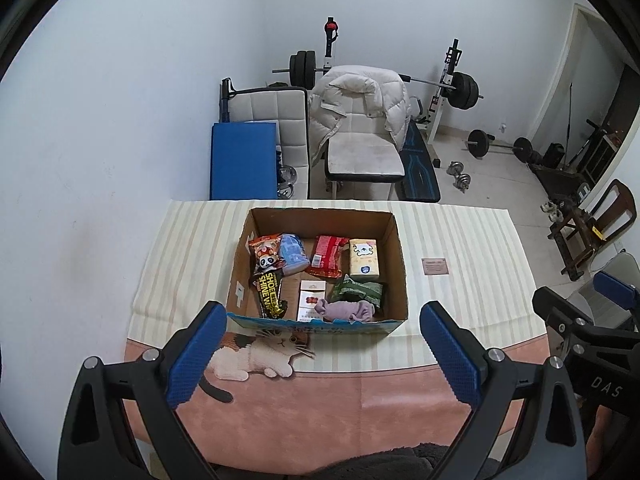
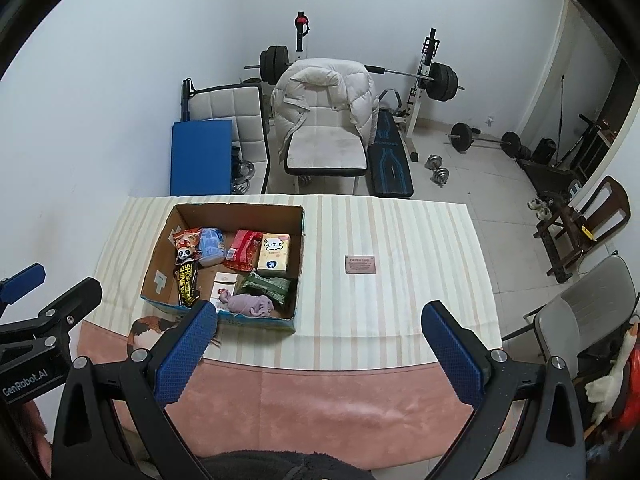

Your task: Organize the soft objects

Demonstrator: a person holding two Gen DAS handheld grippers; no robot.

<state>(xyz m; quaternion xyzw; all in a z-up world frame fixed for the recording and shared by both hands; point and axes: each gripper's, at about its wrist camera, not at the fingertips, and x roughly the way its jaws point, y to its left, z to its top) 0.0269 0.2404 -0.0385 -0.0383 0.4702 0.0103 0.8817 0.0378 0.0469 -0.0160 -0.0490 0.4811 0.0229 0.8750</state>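
Note:
An open cardboard box stands on the table. Inside lie a panda snack bag, a blue packet, a red packet, a yellow tissue pack, a black shoe-shine wipe pack, a white carton, a green packet and a crumpled mauve cloth. My left gripper is open and empty, just in front of the box. My right gripper is open and empty, right of the box over the tablecloth.
The table has a striped cream and pink cloth with a cat picture. A small brown card lies right of the box. Beyond the table stand a white chair with a jacket, a blue mat and weights.

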